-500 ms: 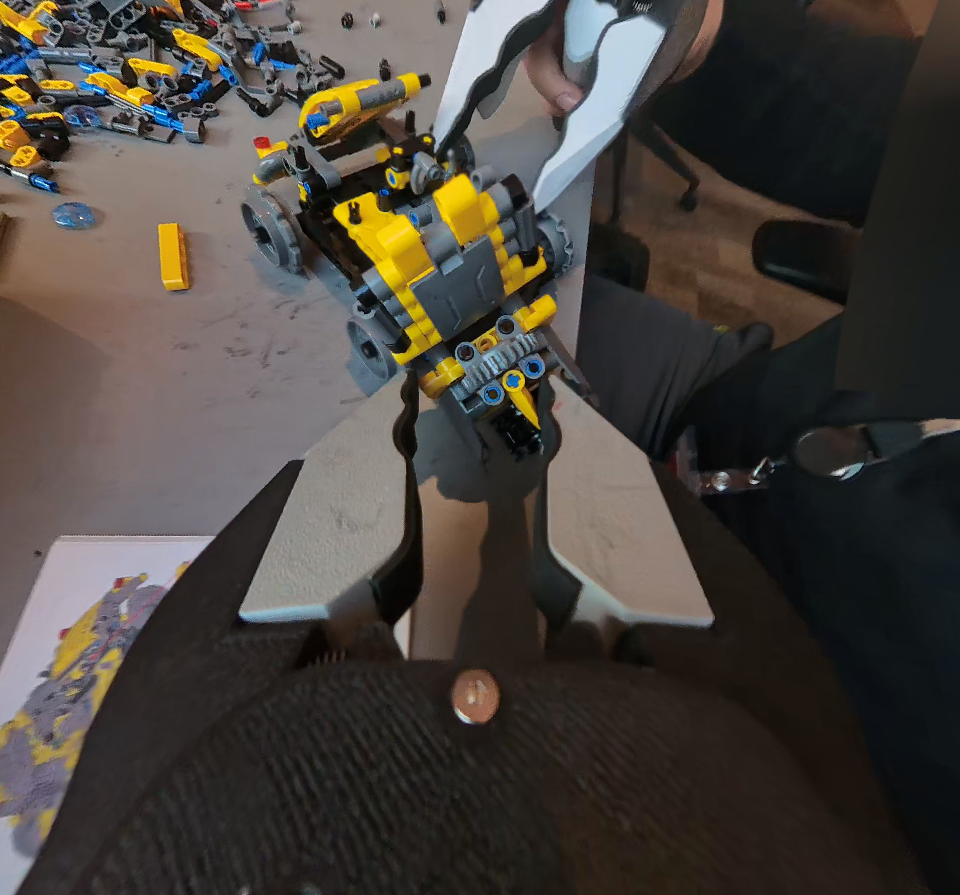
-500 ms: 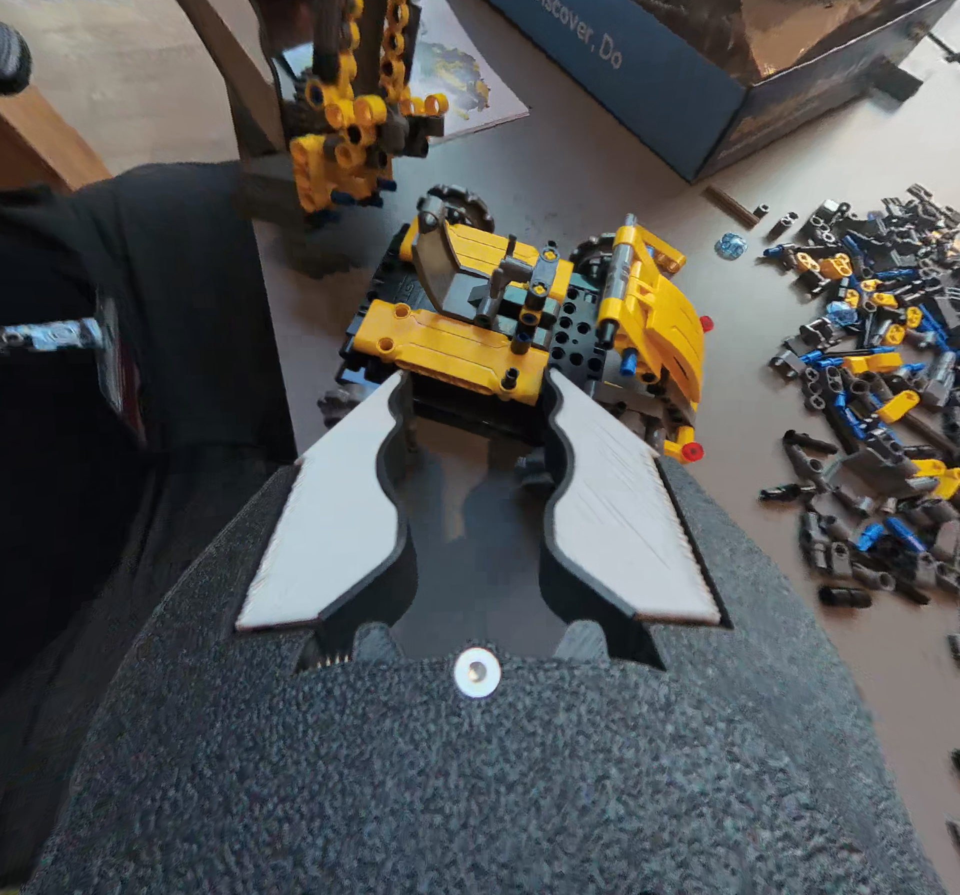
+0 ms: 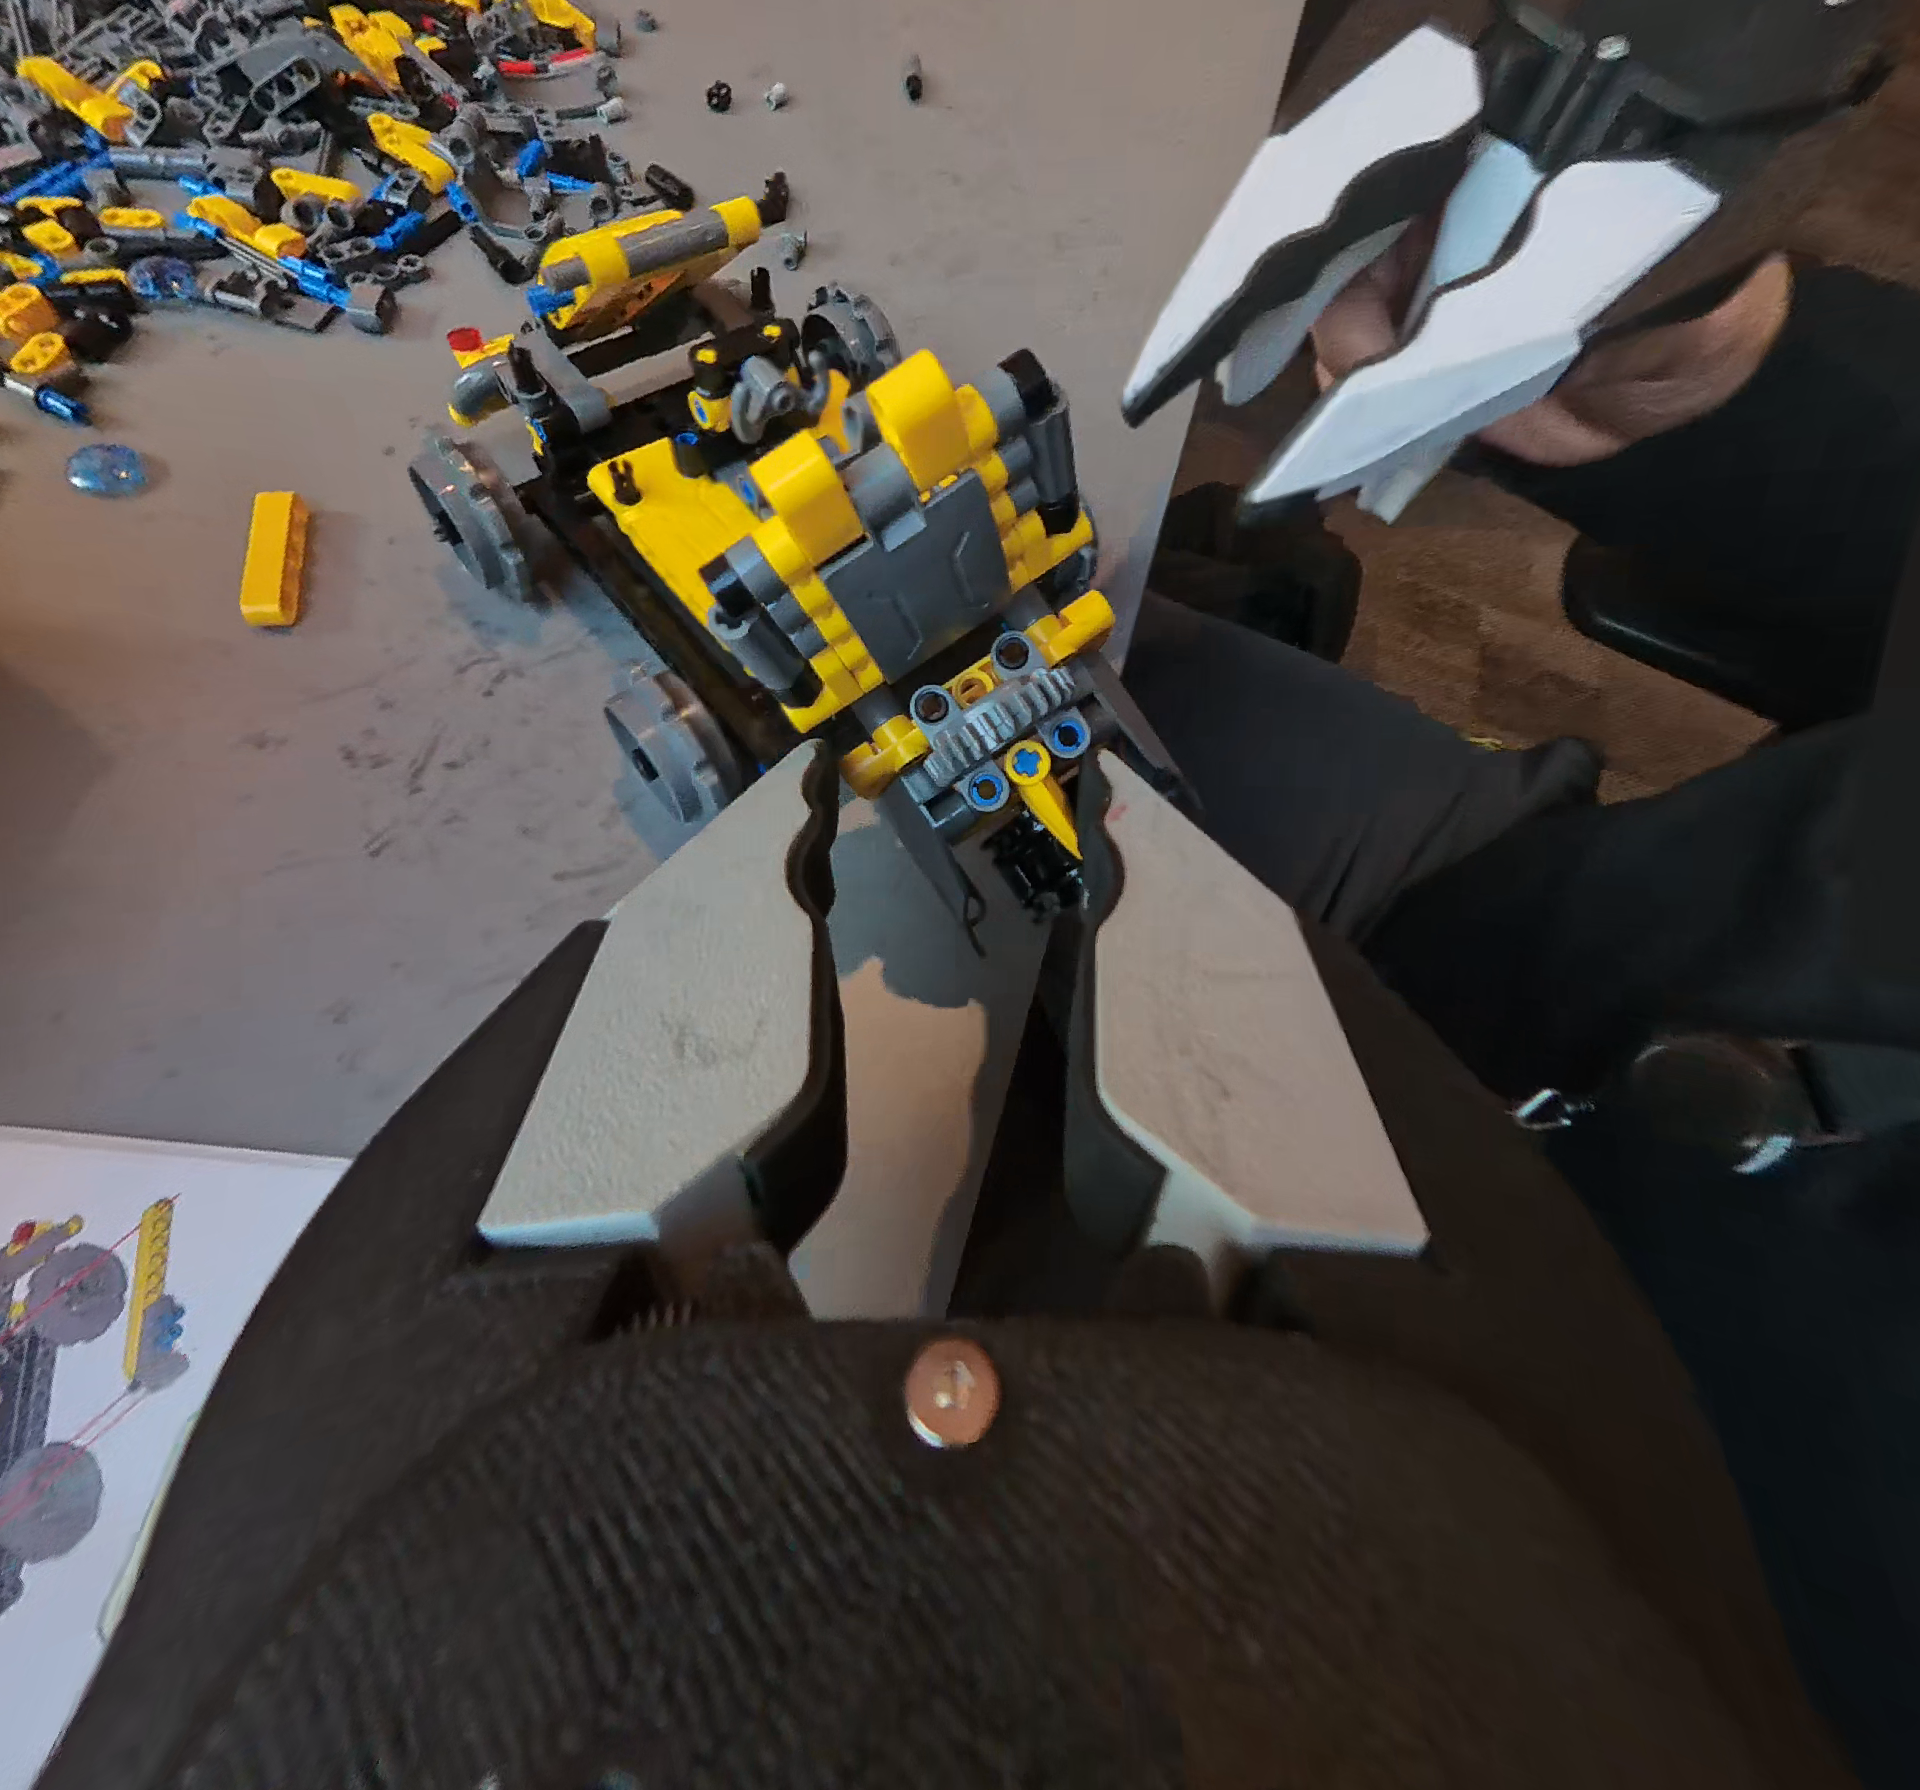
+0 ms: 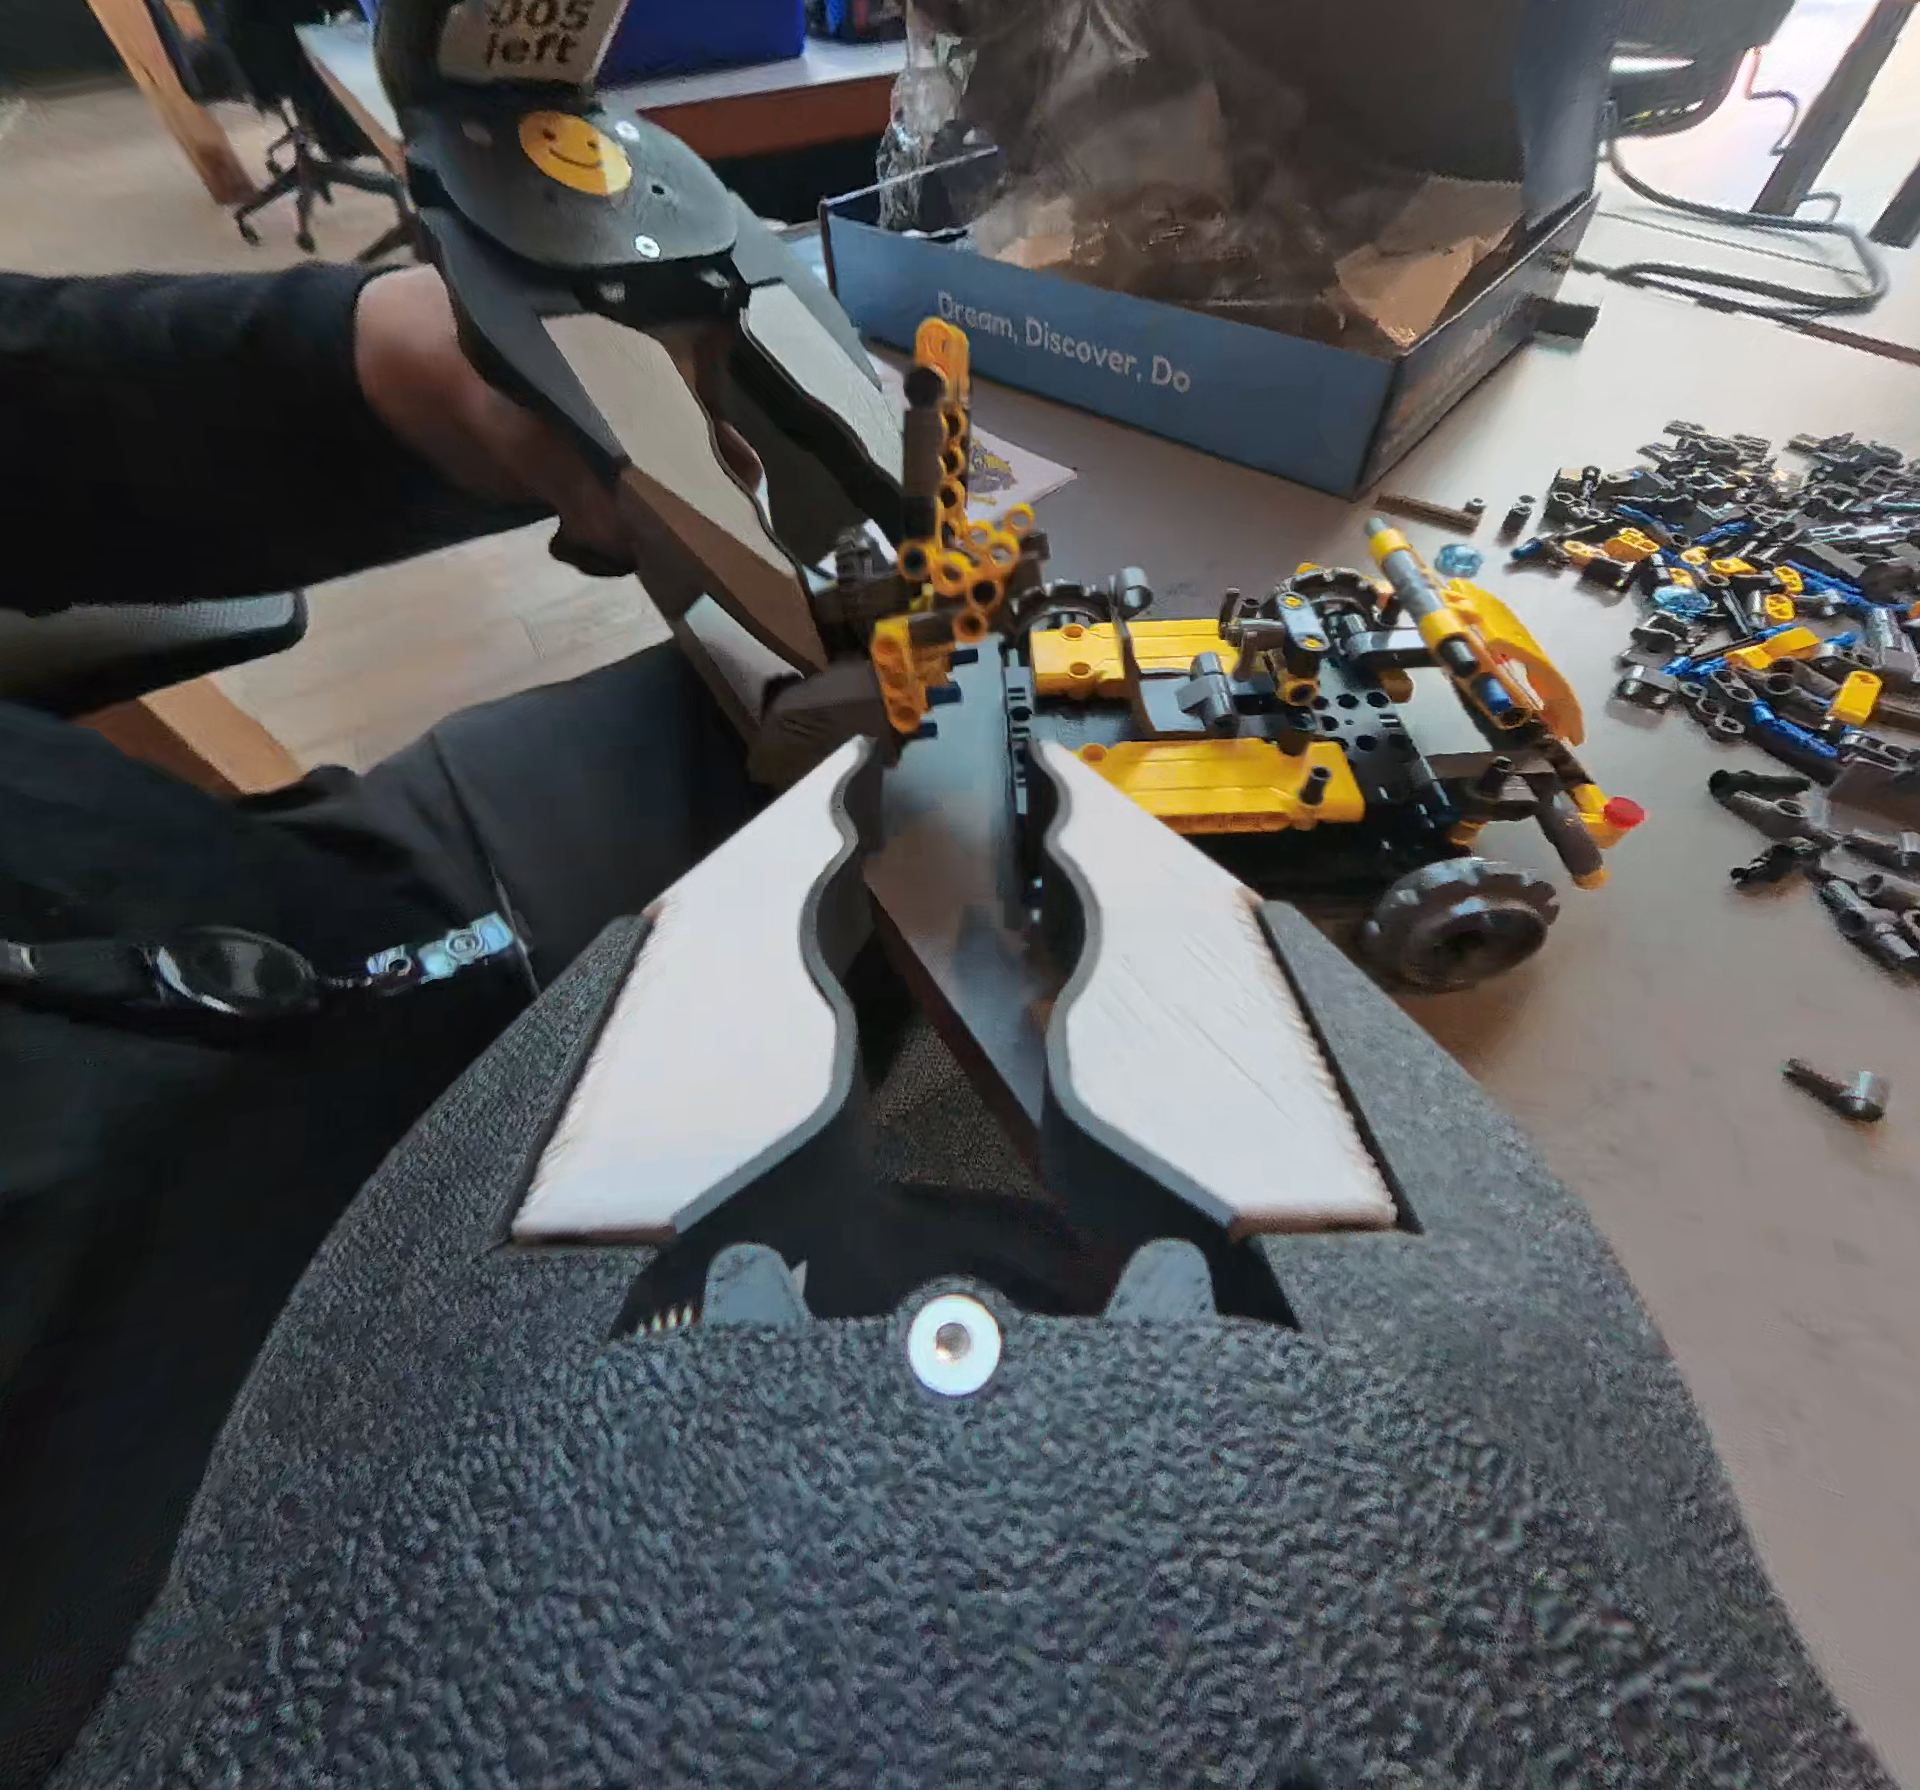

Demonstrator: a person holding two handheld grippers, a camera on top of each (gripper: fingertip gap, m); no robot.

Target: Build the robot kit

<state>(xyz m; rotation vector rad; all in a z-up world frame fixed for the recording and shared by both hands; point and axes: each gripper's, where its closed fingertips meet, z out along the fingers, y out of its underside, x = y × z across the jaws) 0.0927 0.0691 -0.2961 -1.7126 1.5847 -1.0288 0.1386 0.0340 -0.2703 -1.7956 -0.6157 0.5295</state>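
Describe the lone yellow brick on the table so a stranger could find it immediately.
Start at the half-built yellow and grey vehicle near the table's edge. Just beyond its grey wheel lies the yellow brick, flat on bare tabletop. It lies alone, apart from the parts pile.

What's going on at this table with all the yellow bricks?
A person holds a two-finger gripper in each hand over a half-built yellow and black toy vehicle on a grey table. The left gripper grips a small yellow and grey assembly at the vehicle's near end. The right gripper is open and empty, beside the vehicle. Loose parts lie scattered nearby.
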